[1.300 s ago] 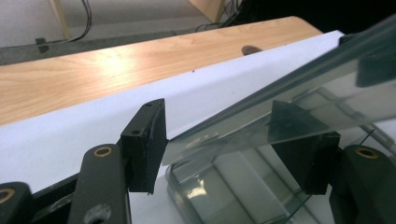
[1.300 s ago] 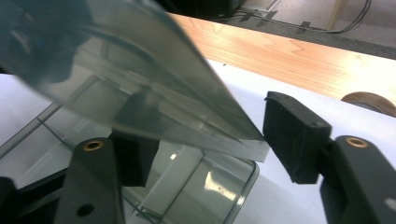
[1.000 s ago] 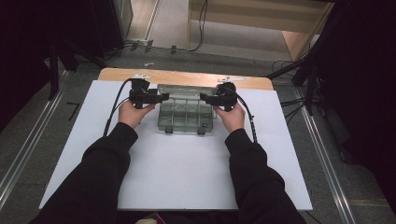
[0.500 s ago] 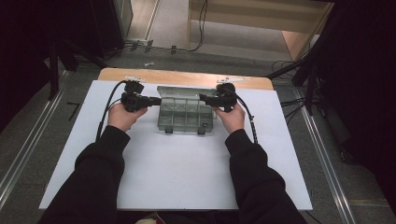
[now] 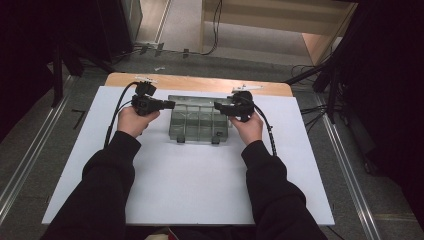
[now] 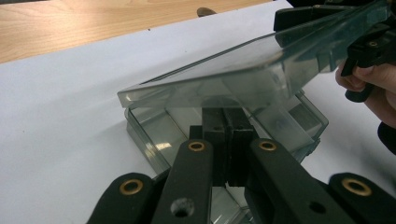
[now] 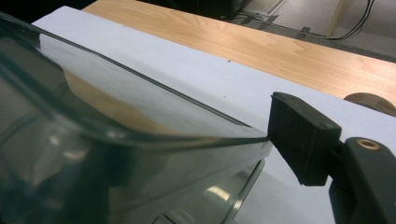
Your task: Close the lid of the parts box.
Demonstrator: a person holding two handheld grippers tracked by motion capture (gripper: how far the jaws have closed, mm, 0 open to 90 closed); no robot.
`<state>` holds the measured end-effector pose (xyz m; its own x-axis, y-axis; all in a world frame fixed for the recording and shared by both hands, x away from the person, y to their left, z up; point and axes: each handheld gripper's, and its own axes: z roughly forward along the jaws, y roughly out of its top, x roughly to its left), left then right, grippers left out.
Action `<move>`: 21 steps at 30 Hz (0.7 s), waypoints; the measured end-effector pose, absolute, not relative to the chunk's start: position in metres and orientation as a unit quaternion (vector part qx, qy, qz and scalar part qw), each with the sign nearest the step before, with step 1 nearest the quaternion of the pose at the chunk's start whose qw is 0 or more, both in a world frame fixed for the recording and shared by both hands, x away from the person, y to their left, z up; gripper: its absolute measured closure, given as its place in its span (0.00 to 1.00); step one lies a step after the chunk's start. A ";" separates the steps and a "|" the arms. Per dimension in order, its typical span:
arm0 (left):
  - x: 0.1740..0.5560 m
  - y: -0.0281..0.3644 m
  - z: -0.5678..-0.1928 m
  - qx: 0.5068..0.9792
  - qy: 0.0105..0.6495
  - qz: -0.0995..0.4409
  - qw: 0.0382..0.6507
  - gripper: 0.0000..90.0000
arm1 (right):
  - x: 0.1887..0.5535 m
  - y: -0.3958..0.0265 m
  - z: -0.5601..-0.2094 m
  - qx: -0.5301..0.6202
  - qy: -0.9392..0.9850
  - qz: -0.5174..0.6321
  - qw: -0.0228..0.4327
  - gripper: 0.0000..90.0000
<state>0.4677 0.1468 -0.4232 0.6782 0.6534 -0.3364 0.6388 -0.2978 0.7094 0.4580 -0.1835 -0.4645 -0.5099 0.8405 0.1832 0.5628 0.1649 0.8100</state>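
A white board [image 5: 200, 185] lies flat and covers most of a wooden tabletop [image 5: 200, 82], whose bare pale strip shows along the board's far edge. Past that strip, grey floor [image 5: 240, 45] runs back to a light wooden cabinet [image 5: 280, 20], with black cables [image 5: 216, 20] trailing across the floor beside it. A metal rail [image 5: 25, 165] runs along the floor to the left of the board, another rail [image 5: 345, 170] to its right.

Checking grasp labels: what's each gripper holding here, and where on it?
Right gripper holds the clear lid of the compartment box by its right edge, lifting it. Left gripper is shut on nothing, beside the box.
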 end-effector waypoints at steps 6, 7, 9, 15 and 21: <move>0.467 0.149 -0.422 0.805 0.399 0.004 0.440 1.00 | 0.454 -0.189 -0.464 0.483 0.738 0.447 0.151 0.34; 0.467 0.149 -0.421 0.805 0.399 0.005 0.439 1.00 | 0.452 -0.190 -0.463 0.484 0.737 0.447 0.148 0.34; 0.466 0.149 -0.421 0.807 0.398 0.006 0.437 1.00 | 0.449 -0.192 -0.462 0.484 0.740 0.444 0.144 0.34; 0.466 0.147 -0.423 0.811 0.396 0.004 0.432 1.00 | 0.437 -0.201 -0.459 0.485 0.741 0.448 0.127 0.36; 0.465 0.148 -0.420 0.813 0.393 0.007 0.430 1.00 | 0.429 -0.210 -0.456 0.483 0.750 0.439 0.107 0.39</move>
<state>0.4651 0.1483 -0.4204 0.6915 0.6440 -0.3273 0.6327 -0.3213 0.7046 0.4293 -0.2103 -0.4558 -0.5100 0.8190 0.2630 0.6305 0.1479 0.7620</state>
